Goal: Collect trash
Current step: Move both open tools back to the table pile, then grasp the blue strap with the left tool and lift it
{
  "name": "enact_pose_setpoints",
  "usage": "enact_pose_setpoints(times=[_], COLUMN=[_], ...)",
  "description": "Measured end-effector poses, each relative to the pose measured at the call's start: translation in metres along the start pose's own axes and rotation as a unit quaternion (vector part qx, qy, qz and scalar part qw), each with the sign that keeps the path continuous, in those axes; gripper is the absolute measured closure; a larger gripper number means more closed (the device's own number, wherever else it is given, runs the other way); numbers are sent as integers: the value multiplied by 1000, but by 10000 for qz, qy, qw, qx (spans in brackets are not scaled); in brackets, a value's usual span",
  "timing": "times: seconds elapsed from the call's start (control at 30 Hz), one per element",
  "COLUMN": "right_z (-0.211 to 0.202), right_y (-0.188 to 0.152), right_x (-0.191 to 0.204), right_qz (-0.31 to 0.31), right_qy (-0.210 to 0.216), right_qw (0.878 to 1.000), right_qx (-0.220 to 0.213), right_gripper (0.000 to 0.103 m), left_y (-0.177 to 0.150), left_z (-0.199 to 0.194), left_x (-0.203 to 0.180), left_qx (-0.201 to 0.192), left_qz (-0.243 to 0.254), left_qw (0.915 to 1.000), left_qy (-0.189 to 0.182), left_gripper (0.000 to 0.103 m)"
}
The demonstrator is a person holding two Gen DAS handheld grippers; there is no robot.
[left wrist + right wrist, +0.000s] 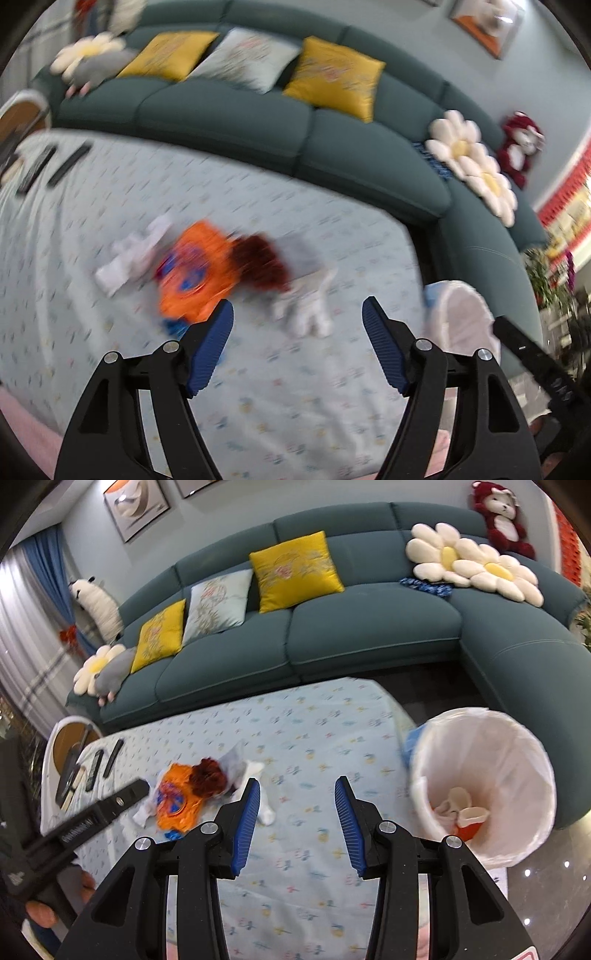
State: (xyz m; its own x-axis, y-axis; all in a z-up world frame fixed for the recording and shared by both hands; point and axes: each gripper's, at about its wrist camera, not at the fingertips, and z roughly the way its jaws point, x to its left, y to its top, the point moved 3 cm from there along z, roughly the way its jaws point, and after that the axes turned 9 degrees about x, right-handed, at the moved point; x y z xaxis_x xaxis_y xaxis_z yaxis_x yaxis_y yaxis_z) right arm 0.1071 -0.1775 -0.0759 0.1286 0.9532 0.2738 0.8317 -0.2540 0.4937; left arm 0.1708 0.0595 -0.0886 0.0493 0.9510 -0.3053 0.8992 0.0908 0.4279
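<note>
While the teal sofa (369, 627) curves behind it, the cloth-covered bench (314, 738) carries a trash pile: orange wrapper (177, 801), dark red wad (208, 777) and white tissues (310, 306). Just beside the bench stands a lined bin (517, 746) holding scraps. The left gripper (297, 314) and right gripper (297, 794) hover over the bench, jaws spread and empty.

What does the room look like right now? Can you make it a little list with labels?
place: table with a light blue flowered cloth, green sofa behind
trash on table: orange wrapper, dark red clump, white tissues
bin: white-lined bin beside the table's right end, some trash already inside
left gripper: open, holding nothing
right gripper: open, holding nothing
also on table: remotes at the far left
</note>
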Motion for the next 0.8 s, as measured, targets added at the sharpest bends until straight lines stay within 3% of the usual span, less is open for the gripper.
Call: enact_pose_setpoints(times=[0.3,0.73,0.8], right_z=[52,105,112], right_y=[-13,-11,-10], right_x=[47,91,97], right_qz=[-271,-558,-604], right_qy=[119,140,127], right_qw=[9985,9945,9938], right_qx=[469,875,924], right_gripper=[61,61,61], left_y=[-24,-27,-29], left_z=[40,94,100], left_x=[70,95,99], left_qx=[566,1199,1274], left_qz=[-669,-1375,-1495], left_qw=[9954,9829,9803], left_qy=[390,256,201], left_gripper=[34,35,39])
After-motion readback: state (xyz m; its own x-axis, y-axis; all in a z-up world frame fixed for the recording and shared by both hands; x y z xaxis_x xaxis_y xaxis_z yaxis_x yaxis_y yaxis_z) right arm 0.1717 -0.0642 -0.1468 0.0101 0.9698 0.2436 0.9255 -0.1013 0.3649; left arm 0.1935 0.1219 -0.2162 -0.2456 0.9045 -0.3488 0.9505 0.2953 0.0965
